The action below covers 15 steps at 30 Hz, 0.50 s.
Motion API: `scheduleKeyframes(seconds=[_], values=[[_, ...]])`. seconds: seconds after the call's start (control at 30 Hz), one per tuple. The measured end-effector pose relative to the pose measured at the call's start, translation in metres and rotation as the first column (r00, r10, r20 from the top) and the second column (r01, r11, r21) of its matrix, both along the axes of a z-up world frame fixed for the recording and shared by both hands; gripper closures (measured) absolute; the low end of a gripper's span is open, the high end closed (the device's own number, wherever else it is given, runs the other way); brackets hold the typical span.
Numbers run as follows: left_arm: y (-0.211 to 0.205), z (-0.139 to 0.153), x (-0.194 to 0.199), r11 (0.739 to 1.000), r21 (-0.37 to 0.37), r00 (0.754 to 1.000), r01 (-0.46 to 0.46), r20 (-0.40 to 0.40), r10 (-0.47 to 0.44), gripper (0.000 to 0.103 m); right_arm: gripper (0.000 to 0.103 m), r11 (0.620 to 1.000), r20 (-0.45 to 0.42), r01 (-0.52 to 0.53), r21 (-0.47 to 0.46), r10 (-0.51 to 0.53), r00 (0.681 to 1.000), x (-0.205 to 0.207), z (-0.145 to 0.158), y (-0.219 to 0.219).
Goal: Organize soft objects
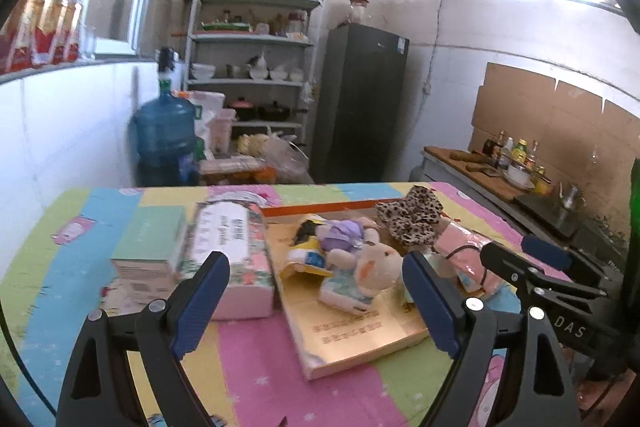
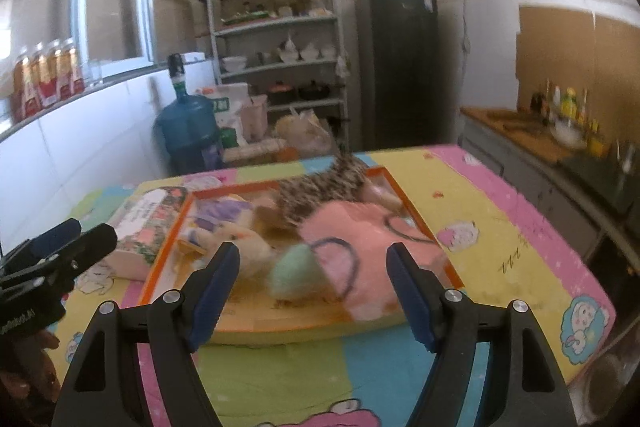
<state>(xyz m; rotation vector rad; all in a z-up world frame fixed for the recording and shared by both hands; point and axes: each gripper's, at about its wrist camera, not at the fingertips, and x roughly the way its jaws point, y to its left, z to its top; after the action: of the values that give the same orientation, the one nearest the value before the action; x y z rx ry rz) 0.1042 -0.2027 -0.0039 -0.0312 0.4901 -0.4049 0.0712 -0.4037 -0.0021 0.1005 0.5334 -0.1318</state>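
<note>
Your shallow cardboard tray with the orange rim (image 2: 416, 215) lies on the pastel patchwork worktop (image 2: 500, 211). In it you have a cream plush rabbit (image 1: 376, 265), a purple-dressed rag doll (image 1: 340, 235), a leopard-print fabric bow (image 1: 410, 217), a pink soft pouch (image 2: 360, 247) and a mint plush ball (image 2: 298, 273). Just left of the tray sits a floral tissue pack (image 1: 232, 251). Your left claw (image 1: 316, 303) and right claw (image 2: 312, 291) both gape wide, holding nothing.
</note>
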Motion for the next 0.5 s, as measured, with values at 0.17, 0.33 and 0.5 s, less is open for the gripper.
scheduleKeyframes(seconds=[0.17, 0.33, 0.5], values=[[0.021, 0.006, -0.020, 0.998, 0.003, 0.997, -0.067, 0.028, 0.067, 0.015, 0.026, 0.999, 0.045, -0.034, -0.035, 0.036, 0.998, -0.009, 0.008, 0.037], [0.043, 0.009, -0.044, 0.981, 0.054, 0.980, -0.188, 0.081, 0.183, 0.015, 0.026, 0.998, 0.080, -0.044, -0.051, 0.048, 0.996, -0.024, 0.012, 0.069], [0.066, 0.010, -0.065, 0.973, 0.053, 0.972, -0.223, 0.084, 0.218, 0.018, 0.026, 0.998, 0.097, -0.035, -0.042, 0.039, 0.994, -0.042, 0.014, 0.092]])
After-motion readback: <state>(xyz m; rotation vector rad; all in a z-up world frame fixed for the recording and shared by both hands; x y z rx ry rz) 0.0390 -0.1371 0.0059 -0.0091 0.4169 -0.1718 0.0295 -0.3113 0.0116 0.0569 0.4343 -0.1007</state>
